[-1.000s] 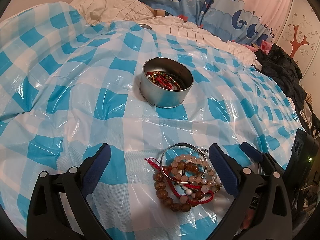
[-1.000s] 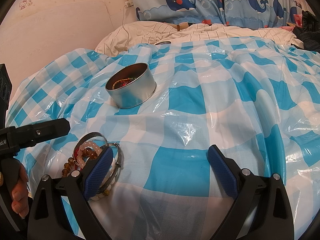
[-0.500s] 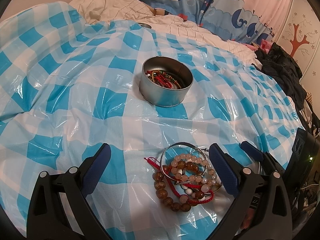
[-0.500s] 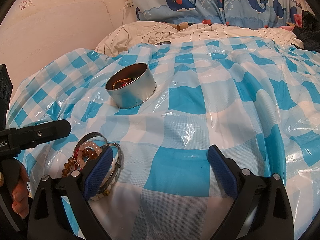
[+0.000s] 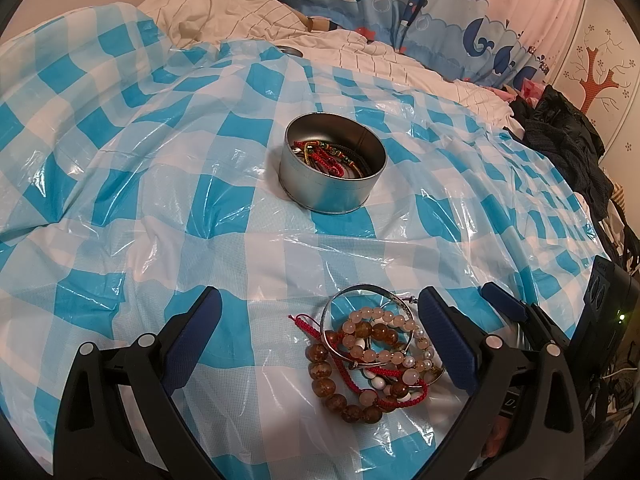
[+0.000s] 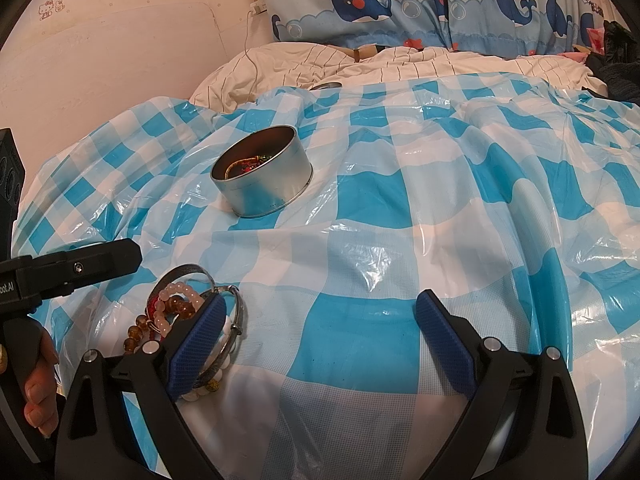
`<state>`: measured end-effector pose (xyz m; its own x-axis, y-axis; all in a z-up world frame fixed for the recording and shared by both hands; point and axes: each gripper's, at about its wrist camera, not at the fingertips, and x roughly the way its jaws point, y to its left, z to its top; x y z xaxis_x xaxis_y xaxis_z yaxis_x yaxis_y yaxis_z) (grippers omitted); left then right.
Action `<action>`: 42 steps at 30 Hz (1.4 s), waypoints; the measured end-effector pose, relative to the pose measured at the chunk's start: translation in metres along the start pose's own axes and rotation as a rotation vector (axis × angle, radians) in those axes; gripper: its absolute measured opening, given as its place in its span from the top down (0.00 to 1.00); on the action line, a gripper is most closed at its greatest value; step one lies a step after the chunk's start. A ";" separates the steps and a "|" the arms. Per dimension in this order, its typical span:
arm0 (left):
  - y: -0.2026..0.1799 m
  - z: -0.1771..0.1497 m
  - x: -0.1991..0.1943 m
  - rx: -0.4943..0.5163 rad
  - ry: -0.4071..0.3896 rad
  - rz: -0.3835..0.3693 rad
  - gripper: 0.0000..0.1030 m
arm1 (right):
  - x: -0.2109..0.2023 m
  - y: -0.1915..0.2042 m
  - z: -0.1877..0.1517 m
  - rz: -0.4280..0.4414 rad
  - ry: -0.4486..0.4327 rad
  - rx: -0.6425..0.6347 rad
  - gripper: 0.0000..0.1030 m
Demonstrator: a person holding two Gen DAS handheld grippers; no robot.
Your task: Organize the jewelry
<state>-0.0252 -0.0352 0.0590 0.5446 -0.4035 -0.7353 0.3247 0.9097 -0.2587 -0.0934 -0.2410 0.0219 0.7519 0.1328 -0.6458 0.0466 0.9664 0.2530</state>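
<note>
A pile of bracelets [image 5: 370,354] lies on the blue-checked plastic sheet: amber beads, pale pink beads, red cord and a silver bangle [image 5: 362,300]. My left gripper [image 5: 320,334] is open and empty, with the pile between its fingers, close to the right one. A round metal tin [image 5: 332,168] farther back holds red and green cord bracelets. In the right wrist view the pile [image 6: 176,312] sits at my open, empty right gripper's [image 6: 320,332] left finger, partly hidden by it. The tin [image 6: 262,172] stands beyond.
The checked sheet [image 6: 440,184] covers a bed with a striped white quilt [image 6: 360,64] and whale-print curtain [image 6: 400,0] behind. Dark clothes [image 5: 568,140] lie at the right. The left gripper's body and a hand [image 6: 36,384] show at the right view's left edge.
</note>
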 end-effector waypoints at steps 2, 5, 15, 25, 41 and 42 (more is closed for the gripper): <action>0.001 -0.001 -0.001 0.000 0.000 0.000 0.08 | 0.000 0.000 0.000 0.000 0.000 0.000 0.11; 0.000 -0.001 0.000 0.001 0.001 0.000 0.08 | 0.000 0.000 0.000 0.000 0.000 0.000 0.11; 0.000 0.000 0.000 0.001 0.002 0.001 0.08 | 0.000 0.000 0.000 0.001 0.000 0.000 0.10; -0.001 0.000 0.000 0.002 0.004 0.001 0.08 | 0.000 0.000 0.000 0.002 0.000 0.000 0.10; -0.001 0.000 0.001 0.003 0.005 0.002 0.08 | 0.000 0.000 0.000 0.002 0.000 0.000 0.10; -0.002 0.001 0.001 0.003 0.005 0.002 0.08 | 0.000 0.000 0.000 0.002 0.000 0.000 0.10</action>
<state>-0.0242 -0.0374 0.0592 0.5412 -0.4008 -0.7392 0.3258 0.9104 -0.2551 -0.0936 -0.2411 0.0214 0.7517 0.1349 -0.6456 0.0451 0.9661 0.2543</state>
